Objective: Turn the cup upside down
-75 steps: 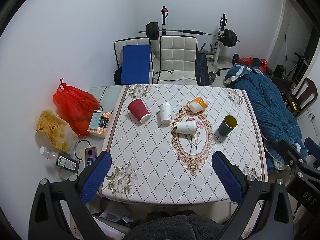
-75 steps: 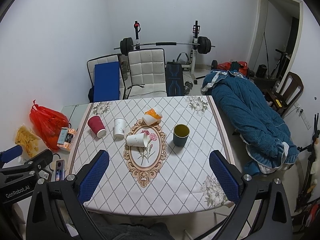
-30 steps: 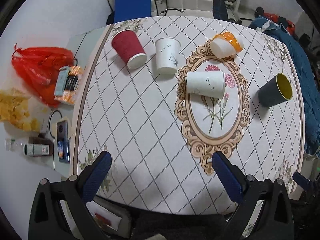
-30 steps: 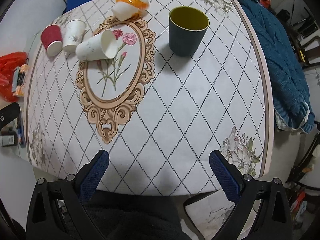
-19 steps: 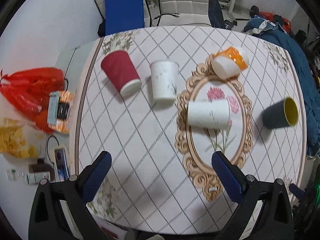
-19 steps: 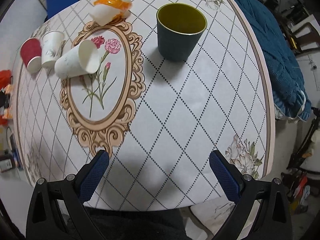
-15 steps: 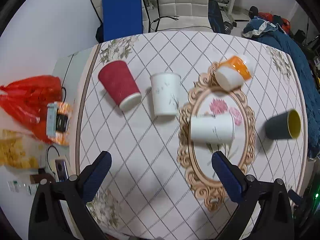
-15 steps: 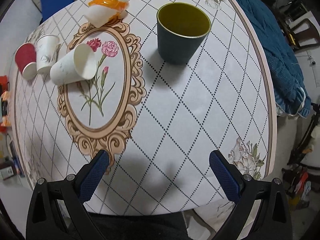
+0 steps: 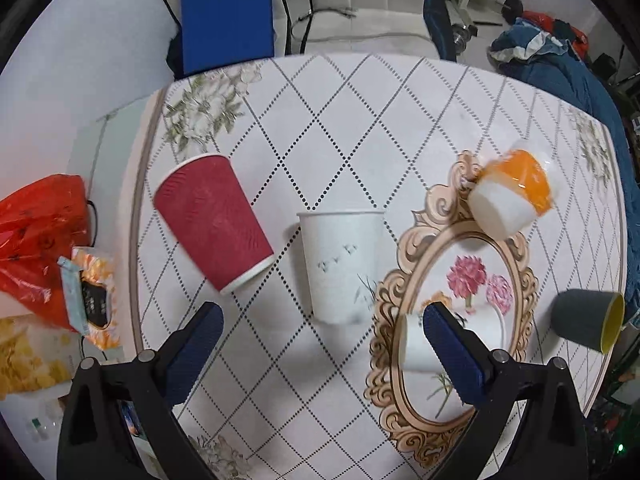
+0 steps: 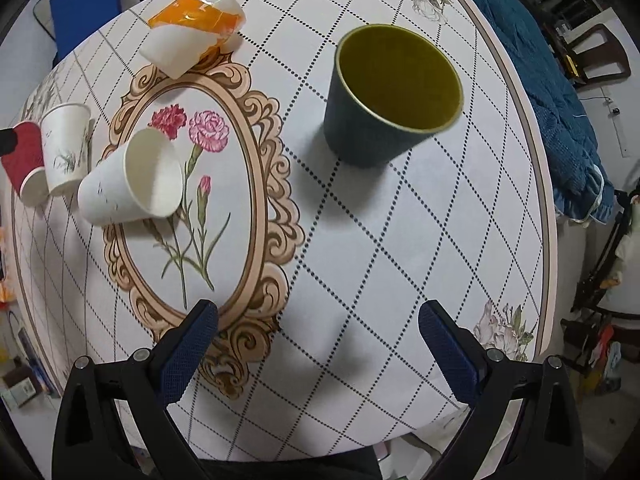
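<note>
Blue-padded and spread wide, the left gripper point(image 9: 318, 326) hangs empty above a worktop point(image 9: 344, 128) covered in a diamond-patterned cloth, its jaws framing a white paper cup point(image 9: 340, 264) that stands on its rim, base up. Just beside it to the left, a red ribbed cup point(image 9: 212, 220) also stands inverted, tilted in the fisheye view. The right gripper point(image 10: 318, 318), likewise spread and holding nothing, looks down on a dark cup with a yellow interior point(image 10: 390, 96) standing upright, mouth open, near the worktop's right side. A plain white cup point(image 10: 130, 178) lies on its side across the floral medallion point(image 10: 200, 200), and an orange-banded cup point(image 10: 192, 36) lies tipped beyond it.
</note>
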